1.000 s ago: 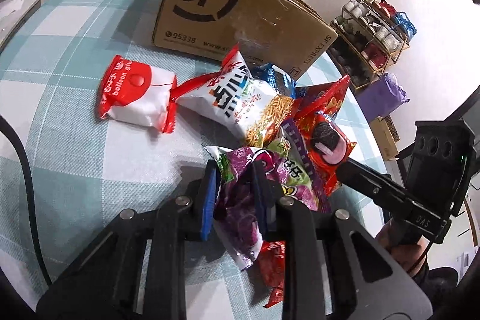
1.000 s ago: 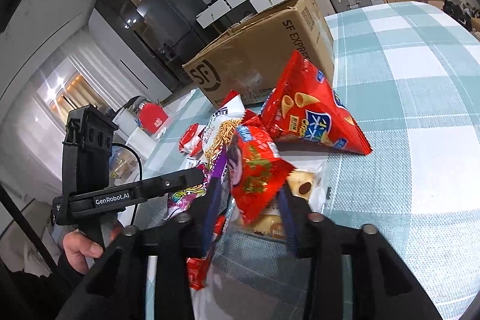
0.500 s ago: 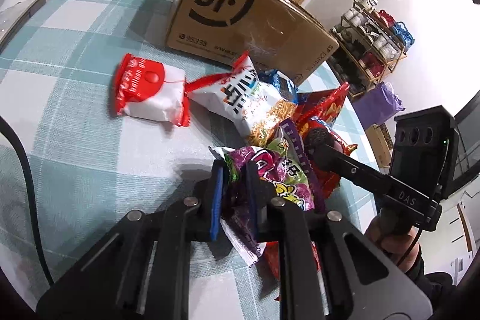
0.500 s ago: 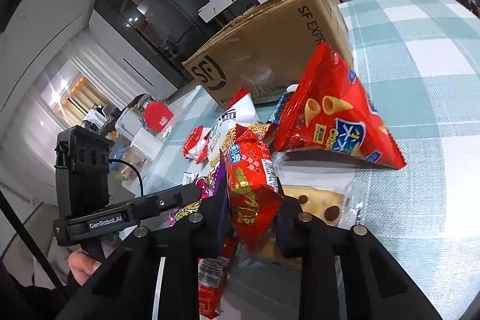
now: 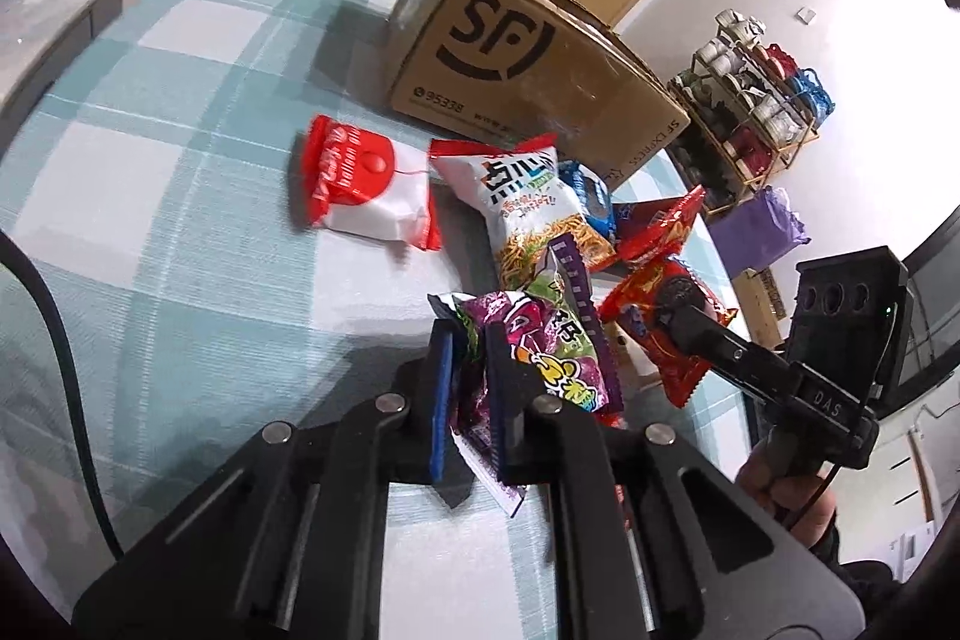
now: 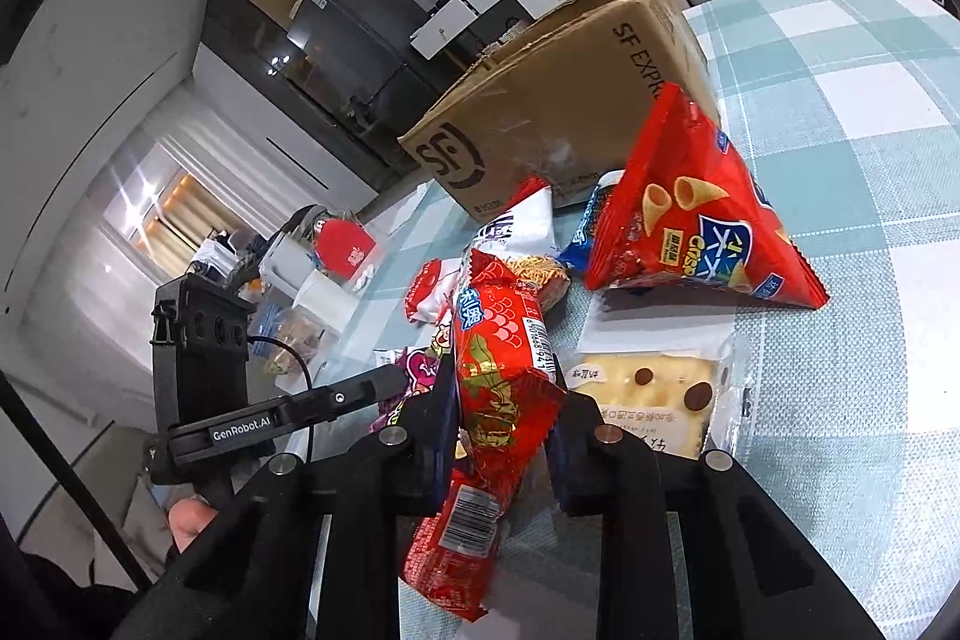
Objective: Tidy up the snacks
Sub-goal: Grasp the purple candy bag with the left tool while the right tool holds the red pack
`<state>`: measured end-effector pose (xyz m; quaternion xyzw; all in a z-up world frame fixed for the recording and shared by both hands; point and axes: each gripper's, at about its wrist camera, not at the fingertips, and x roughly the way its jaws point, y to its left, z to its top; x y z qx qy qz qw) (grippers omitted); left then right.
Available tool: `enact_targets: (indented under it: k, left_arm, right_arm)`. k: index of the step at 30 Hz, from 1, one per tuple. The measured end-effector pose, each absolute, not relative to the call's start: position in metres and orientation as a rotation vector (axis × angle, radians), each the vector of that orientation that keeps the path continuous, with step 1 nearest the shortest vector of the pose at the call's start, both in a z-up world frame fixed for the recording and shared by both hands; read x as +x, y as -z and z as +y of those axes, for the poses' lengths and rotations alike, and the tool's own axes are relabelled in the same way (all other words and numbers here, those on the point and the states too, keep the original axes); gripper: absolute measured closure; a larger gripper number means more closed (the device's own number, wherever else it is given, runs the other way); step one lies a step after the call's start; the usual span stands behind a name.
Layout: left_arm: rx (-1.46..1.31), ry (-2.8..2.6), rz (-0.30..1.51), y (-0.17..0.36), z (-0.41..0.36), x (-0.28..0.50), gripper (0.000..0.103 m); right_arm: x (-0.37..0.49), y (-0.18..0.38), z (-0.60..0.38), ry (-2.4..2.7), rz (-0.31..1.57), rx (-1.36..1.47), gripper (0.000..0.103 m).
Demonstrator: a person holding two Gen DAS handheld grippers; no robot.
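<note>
My left gripper is shut on a purple snack packet and holds it just above the checked tablecloth. My right gripper is shut on a red cookie packet, lifted off the table; it also shows in the left wrist view. On the table lie a red-and-white packet, a white noodle-snack bag, a blue packet, a red cone-chips bag and a clear-wrapped cake. An SF cardboard box stands behind them.
A second red packet lies below my right gripper. A black cable crosses the table's left side. A rack of cups and a purple bag stand beyond the table's far right edge. Cabinets and suitcases stand behind the box.
Both grippers closed on their packets and lifted them: the left on the purple packet, the right on the red cookie packet. Both have risen and pulled back a little.
</note>
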<state>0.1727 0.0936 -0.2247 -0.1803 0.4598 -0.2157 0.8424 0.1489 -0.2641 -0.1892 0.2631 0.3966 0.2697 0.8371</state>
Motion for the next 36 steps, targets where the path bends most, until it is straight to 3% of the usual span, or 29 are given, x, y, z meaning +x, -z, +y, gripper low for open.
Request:
enact_targets:
  k: [18, 25, 28, 30, 31, 32, 36]
  left_arm:
    - [-0.353, 0.401, 0.895, 0.192, 0.121, 0.155, 0.098]
    - [-0.429, 0.407, 0.982, 0.217, 0.125, 0.165, 0.096]
    - [-0.447, 0.392, 1.001, 0.221, 0.125, 0.166, 0.086]
    - [-0.463, 0.391, 1.021, 0.224, 0.124, 0.167, 0.060]
    - [-0.473, 0.394, 1.029, 0.225, 0.122, 0.168, 0.040]
    - [-0.482, 0.396, 1.029, 0.226, 0.121, 0.168, 0.031]
    - [-0.510, 0.400, 1.034, 0.229, 0.115, 0.172, 0.029]
  right_arm:
    - [0.151, 0.191, -0.261, -0.575, 0.839, 0.555, 0.078]
    - [0.150, 0.192, -0.263, -0.571, 0.840, 0.558, 0.078]
    - [0.149, 0.191, -0.264, -0.573, 0.837, 0.555, 0.078]
    - [0.149, 0.191, -0.263, -0.575, 0.837, 0.556, 0.078]
    - [0.149, 0.192, -0.263, -0.576, 0.838, 0.557, 0.078]
    - [0.149, 0.192, -0.263, -0.576, 0.839, 0.558, 0.078]
    - [0.150, 0.194, -0.262, -0.580, 0.843, 0.559, 0.078]
